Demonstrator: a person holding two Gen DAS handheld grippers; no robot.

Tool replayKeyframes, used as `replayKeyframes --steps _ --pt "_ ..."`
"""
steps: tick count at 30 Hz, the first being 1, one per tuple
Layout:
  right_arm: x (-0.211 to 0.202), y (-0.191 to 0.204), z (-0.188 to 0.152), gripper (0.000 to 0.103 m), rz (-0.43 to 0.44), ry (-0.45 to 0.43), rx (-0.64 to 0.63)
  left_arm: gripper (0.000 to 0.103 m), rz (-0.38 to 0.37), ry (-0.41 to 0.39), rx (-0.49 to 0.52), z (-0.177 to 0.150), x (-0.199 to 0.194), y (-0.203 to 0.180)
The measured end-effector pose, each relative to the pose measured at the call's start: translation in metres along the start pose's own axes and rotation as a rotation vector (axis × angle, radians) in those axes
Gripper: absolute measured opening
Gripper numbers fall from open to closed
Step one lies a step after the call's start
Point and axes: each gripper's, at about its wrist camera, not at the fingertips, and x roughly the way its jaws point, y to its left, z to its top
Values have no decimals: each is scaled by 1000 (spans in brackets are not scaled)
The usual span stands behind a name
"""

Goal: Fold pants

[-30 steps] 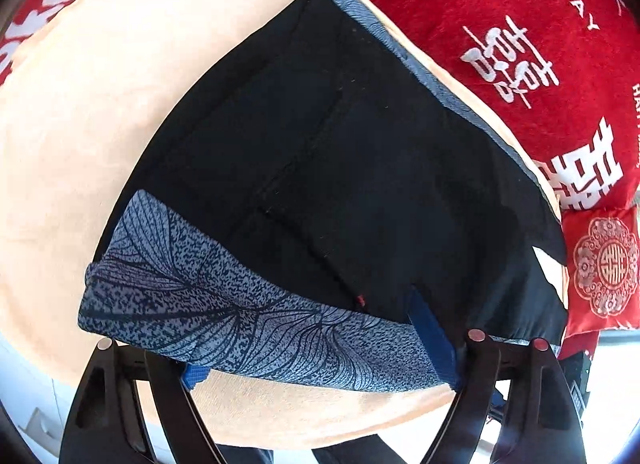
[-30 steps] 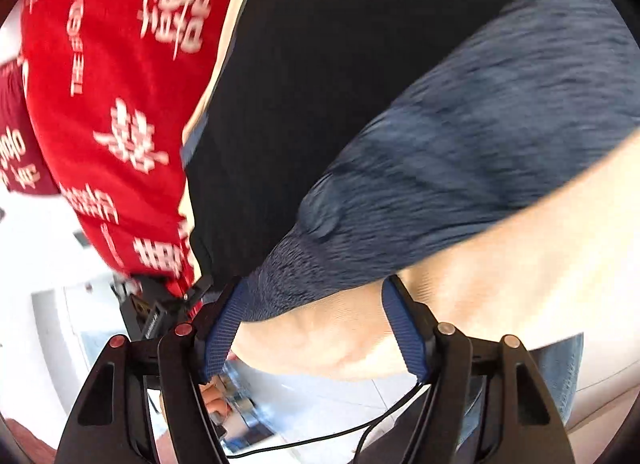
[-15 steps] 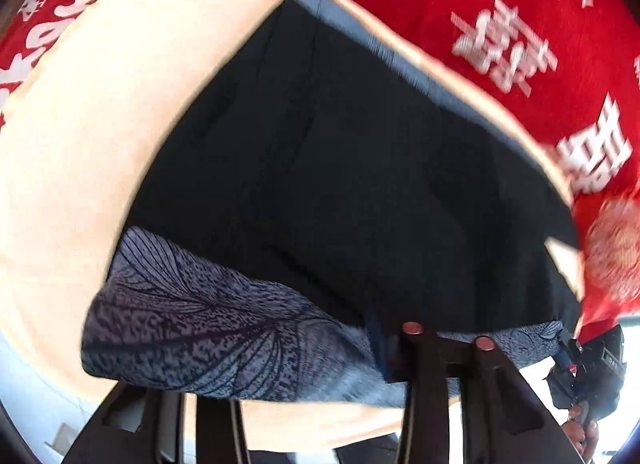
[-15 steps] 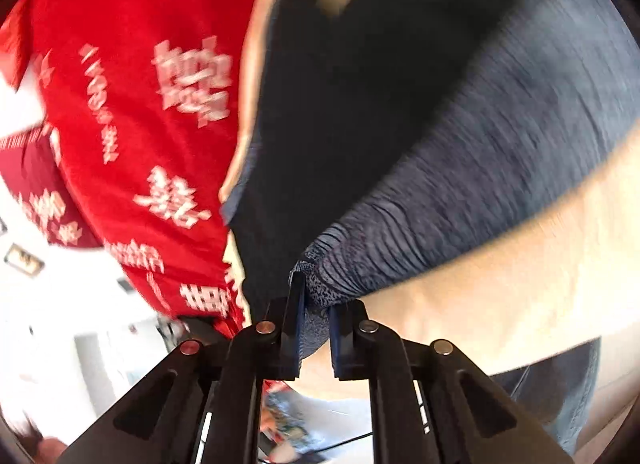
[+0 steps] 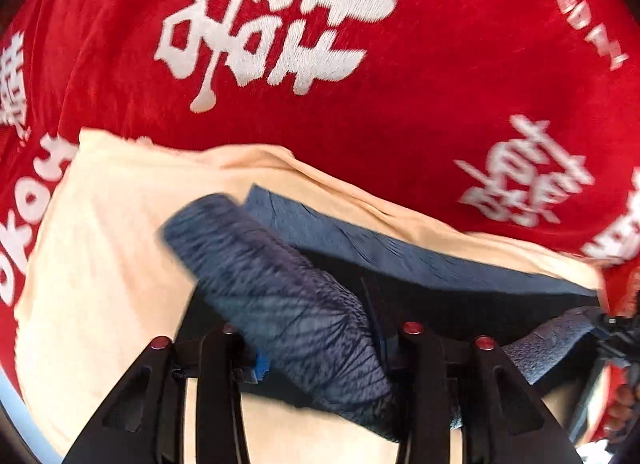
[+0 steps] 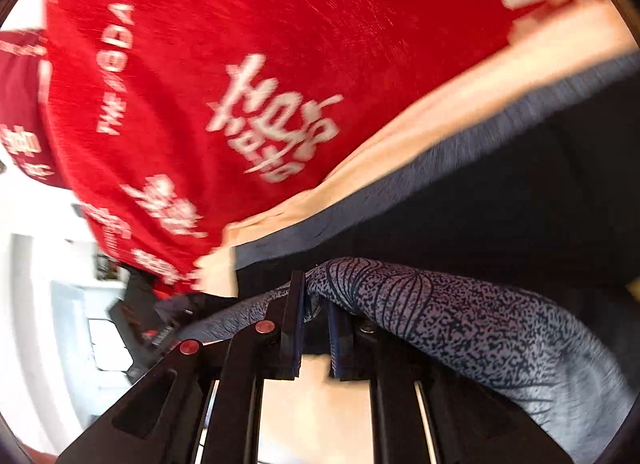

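Observation:
The pants (image 5: 460, 296) are black with a blue-grey leaf-patterned band (image 5: 288, 296), and they lie on a cream cloth (image 5: 100, 264). My left gripper (image 5: 316, 340) has a bunched stretch of that band between its fingers, lifted over the black cloth, and its jaws are opening slightly. In the right wrist view my right gripper (image 6: 314, 304) is shut on the patterned band (image 6: 460, 324), which arcs off to the right above the black pants (image 6: 520, 204). The far edge of the pants is a plain blue strip (image 5: 400, 252).
A red blanket (image 5: 400, 124) with white characters lies under the cream cloth and fills the far side of both views. Past the blanket's left edge in the right wrist view is a bright white room (image 6: 32, 264). The cream cloth (image 6: 400, 144) borders the pants' far edge.
Both grippers have gone from open to closed on the patterned band. They lifted it and carried it over the black pants toward the far blue edge, so more red blanket fills the views.

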Motion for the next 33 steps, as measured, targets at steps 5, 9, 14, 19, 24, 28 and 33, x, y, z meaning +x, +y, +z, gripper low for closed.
replayKeyframes --steps 5,9,14,19,24,28,33 --pt "54 -28 29 15 -146 80 -40 67 123 -5 -14 22 49 -11" --pt "71 -34 35 26 -175 126 -39 67 160 1 -25 28 50 -13" --pt "45 12 20 84 -209 118 -195 92 223 -17 38 15 7 -14" --pt "45 42 -2 73 -180 150 -257 95 246 -39 34 9 -15 -13" --pt "91 55 -9 42 -186 268 -349 95 269 49 79 -2 23 -25" --pt "126 56 3 42 -278 260 -446 95 341 79 96 0 73 -25" --pt "133 31 23 41 -296 234 -351 95 336 108 57 -1 91 -14"
